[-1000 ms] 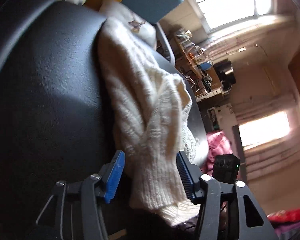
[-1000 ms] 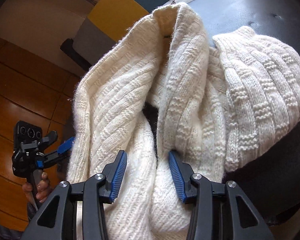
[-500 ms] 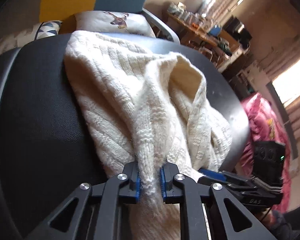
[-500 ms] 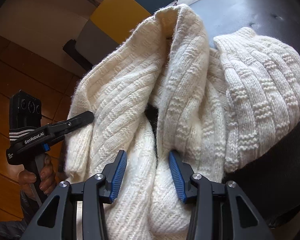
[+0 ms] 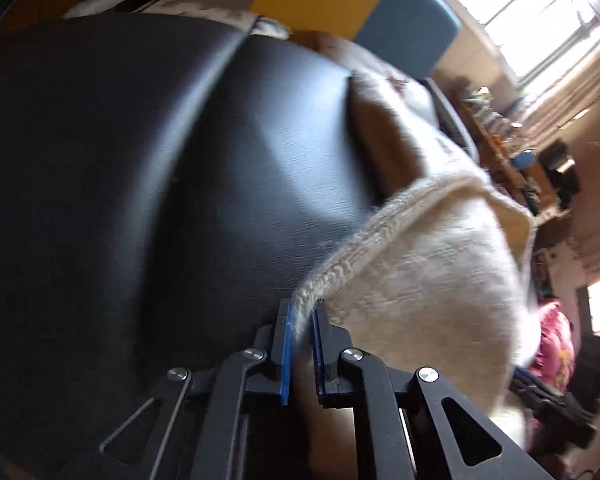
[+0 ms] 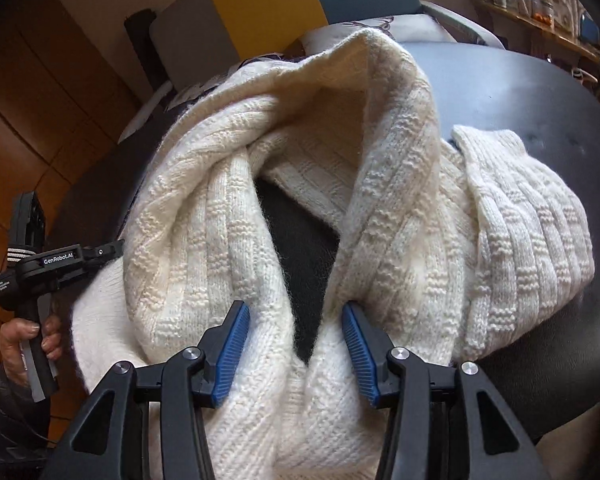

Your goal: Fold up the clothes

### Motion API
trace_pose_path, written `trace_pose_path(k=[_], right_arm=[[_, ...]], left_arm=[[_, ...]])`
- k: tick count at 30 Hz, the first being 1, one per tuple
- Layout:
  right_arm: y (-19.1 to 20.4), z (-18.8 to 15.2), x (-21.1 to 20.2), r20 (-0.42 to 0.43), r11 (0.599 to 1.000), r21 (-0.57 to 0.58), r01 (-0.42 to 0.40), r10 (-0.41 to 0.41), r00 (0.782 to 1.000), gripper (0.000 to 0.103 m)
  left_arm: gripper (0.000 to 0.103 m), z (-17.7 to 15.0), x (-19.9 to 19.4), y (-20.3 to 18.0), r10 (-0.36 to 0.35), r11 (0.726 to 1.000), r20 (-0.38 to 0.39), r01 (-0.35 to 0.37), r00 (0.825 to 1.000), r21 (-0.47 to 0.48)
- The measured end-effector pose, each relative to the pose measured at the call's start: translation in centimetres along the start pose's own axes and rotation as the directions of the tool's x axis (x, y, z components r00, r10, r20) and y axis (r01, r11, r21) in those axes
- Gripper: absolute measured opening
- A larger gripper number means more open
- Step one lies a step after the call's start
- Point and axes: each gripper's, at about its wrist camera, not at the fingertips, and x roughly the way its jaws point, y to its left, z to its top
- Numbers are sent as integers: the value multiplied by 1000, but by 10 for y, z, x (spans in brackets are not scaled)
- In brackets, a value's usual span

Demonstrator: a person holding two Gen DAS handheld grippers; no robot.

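the cream knit sweater [image 6: 380,216] lies bunched on a black leather seat [image 5: 140,184]. the left gripper [image 5: 300,320] is closing, its blue pads clamped on the sweater's ribbed edge. the right gripper [image 6: 296,320] is opening, its pads [image 6: 232,352] astride a thick fold near the neckline, barely brushing the knit.

surface: black leather-look bench [image 5: 148,168] | behind: chair back, yellow panel [image 6: 260,4] beside blue panel [image 5: 404,24] | window [image 5: 540,12] bright, daylight | far wall: cluttered shelf [image 6: 540,12] | floor: brown wood [image 6: 16,128] | pink fabric [image 5: 552,344] low right
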Motion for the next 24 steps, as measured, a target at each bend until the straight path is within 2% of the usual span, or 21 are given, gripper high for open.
trace_pose_path(k=[2,4,7,9,10,11,12,14,16,17,19,21,24], right_arm=[[-11,7,-2,-6,998,32,-46,46,999,50],[-31,9,-15,31,990,84,-109,107,994,50],[-68,10,-37,82,969,171,-177,165,983,50],[-93,39,-20,97,954,234,-188,169,981,50],[-62,29,-18,100,944,271,-189,167,981,50],[-39,5,-35,103,929,316,-193,169,980,50],[-39,-17,-53,107,908,361,-211,184,977,50],[-47,-49,-72,114,865,436,-250,222,968,50],[-51,-63,-68,113,841,461,-284,262,958,50],[-50,-68,-66,112,834,460,-304,285,952,50],[-43,-76,-65,106,832,444,-332,319,942,50],[-37,-83,-68,100,836,421,-352,343,934,50],[-23,-91,-75,68,868,361,-341,340,938,50]], left_arm=[[10,-2,2,6,2,1000,5,-2,1000,-17],[11,-1,0,6,8,1000,7,-7,1000,-18],[11,-2,-15,-5,-13,1000,58,12,998,26],[11,-1,-27,-12,-35,998,91,31,995,46],[11,0,-33,-16,-48,998,107,42,993,56],[13,1,-40,-24,-82,994,114,73,990,77],[17,2,-46,-31,-117,990,119,106,986,97],[38,6,-46,-60,-234,963,76,220,969,157],[52,7,-35,-95,-330,921,-4,323,944,216],[52,7,-29,-112,-372,896,-47,372,927,242],[52,4,-5,-150,-384,862,-164,416,909,290],[52,-5,24,-188,-355,839,-263,430,897,334],[51,-27,59,-223,-280,822,-400,434,872,370]])
